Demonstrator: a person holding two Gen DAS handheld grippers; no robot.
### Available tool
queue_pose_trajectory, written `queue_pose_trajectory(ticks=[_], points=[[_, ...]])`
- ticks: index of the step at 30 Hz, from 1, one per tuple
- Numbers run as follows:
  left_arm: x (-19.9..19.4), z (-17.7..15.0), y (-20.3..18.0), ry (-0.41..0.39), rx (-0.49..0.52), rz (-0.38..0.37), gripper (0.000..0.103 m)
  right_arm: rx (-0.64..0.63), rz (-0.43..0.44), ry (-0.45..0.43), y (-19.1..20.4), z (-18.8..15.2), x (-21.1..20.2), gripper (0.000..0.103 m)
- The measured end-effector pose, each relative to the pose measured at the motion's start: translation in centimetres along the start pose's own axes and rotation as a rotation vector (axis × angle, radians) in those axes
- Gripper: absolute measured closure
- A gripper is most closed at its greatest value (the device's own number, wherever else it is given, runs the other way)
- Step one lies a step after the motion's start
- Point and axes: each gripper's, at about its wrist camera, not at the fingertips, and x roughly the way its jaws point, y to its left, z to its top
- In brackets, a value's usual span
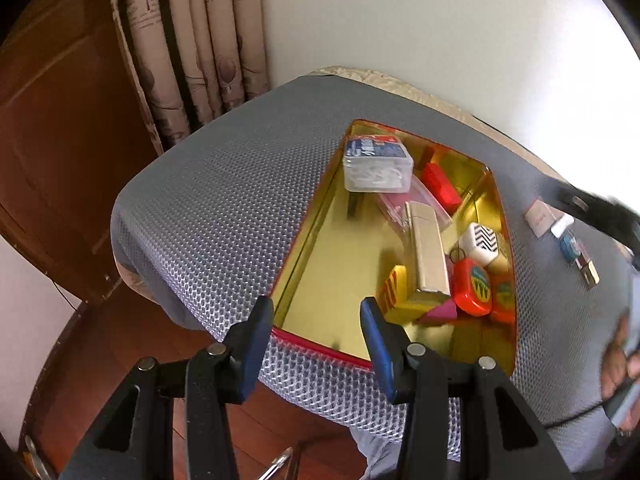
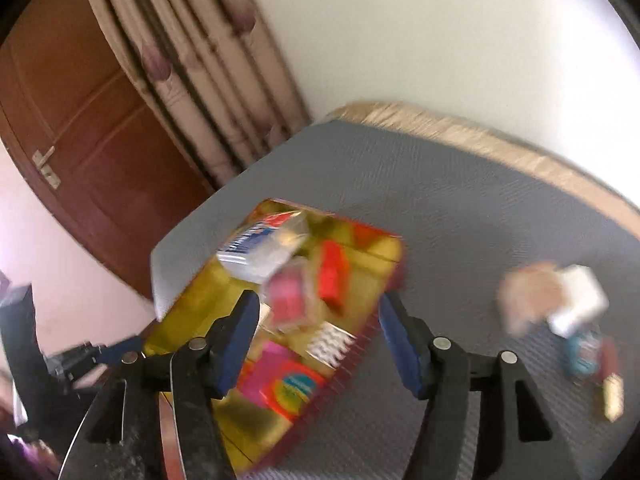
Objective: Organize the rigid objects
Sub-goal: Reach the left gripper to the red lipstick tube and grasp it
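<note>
Grey mesh cloth [image 1: 224, 184] covers the tabletop, with patterned curtains [image 1: 192, 40] and a brown wooden door [image 2: 100, 128] behind it. One shallow gold tin with a red rim [image 1: 320, 344] sits on the cloth. Inside I count a clear plastic box with a blue label [image 1: 378, 166], a red block [image 1: 442, 188], a pink packet in clear wrap [image 1: 400, 204], a long gold bar [image 1: 426, 256], a white piece with black zigzags [image 1: 480, 244], two orange-red pieces with a round emblem [image 1: 472, 286], and yellow [image 1: 394, 288] and pink blocks [image 1: 440, 312] under the bar.

The left gripper [image 1: 316, 316] hangs over the tin's near rim, jaws apart, nothing between them. The right gripper [image 2: 318, 312] is blurred, jaws wide and empty, above the tin's right edge.

Out on the cloth, right of the tin, lie a pale card [image 1: 540, 216], a white block [image 1: 562, 224] and a blue stick with a metal plug [image 1: 578, 254], well apart from both claws. A hand [image 1: 620, 360] shows at the right edge.
</note>
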Motion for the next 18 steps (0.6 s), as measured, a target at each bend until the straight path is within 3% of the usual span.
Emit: queue_pose_trajectory(ticks=[2,5,8,10,14,16,18], points=[[-0.2,-0.3,-0.7,-0.006,0.023,-0.004,0.057,-0.027,-0.129,-0.035,-1.3,-2.6,-2.6,0.026],[-0.7,-0.8,-1.8,-0.019,0.061,0.005,0.057,-0.073,-0.388,-0.053,-4.5,-7.6,-6.1,0.014],[-1.2,-1.3,-3.1,-0.025,0.104,0.010,0.057,-0.053,-0.619,0.003,-9.8,-12.4,-8.3,0.013],[-1.7,-1.7,-4.3,-0.031,0.135,0.014,0.057,-0.001,-0.720,0.036,-13.7,-15.1,-10.1,0.013],[-2.6,-2.3,-6.7,-0.048,0.193,0.027,0.057,0.134,-0.846,0.056,-20.2,-19.1,-13.9,0.013],[-3.0,-2.5,-8.1,-0.054,0.220,0.031,0.056,0.240,-0.840,0.041,-22.9,-20.6,-15.8,0.013],[-3.3,-2.6,-9.6,-0.055,0.244,0.032,0.056,0.358,-0.772,-0.038,-24.5,-21.2,-17.9,0.010]])
